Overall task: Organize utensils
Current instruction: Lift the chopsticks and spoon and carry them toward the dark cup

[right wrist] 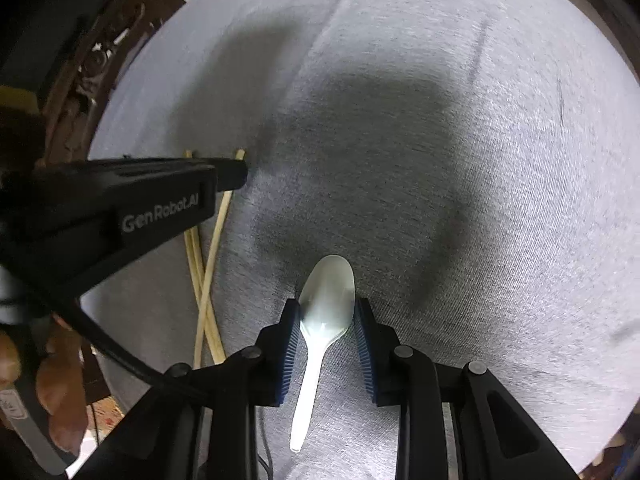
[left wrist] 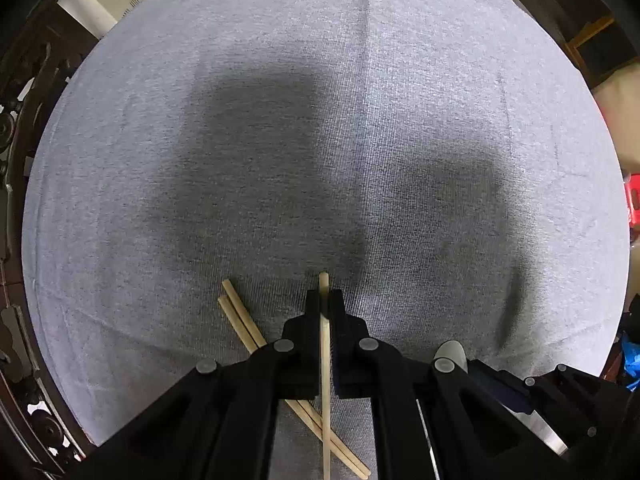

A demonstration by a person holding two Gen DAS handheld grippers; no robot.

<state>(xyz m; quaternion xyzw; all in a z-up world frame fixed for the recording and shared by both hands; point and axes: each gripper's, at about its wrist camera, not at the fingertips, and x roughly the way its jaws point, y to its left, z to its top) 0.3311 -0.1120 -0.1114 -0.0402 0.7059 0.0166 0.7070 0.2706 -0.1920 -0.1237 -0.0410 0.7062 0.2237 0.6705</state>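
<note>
A grey cloth (left wrist: 280, 140) covers the round table. The left gripper (left wrist: 325, 308) points down, clenched on one wooden chopstick (left wrist: 325, 360) running along its fingers, crossing two loose chopsticks (left wrist: 244, 320) lying diagonally beneath. The right gripper (right wrist: 325, 320) grasps a white plastic spoon (right wrist: 326, 300) by the bowl's edges, bowl forward, handle trailing back. The smooth, rounded bowl could slip; the thin chopstick might pivot.

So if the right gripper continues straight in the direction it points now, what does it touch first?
Most likely the grey cloth covering the table. The right gripper points steeply down, its pads gripping the bowl of a white plastic spoon, and nothing else lies ahead; how far off the cloth is remains unclear.
</note>
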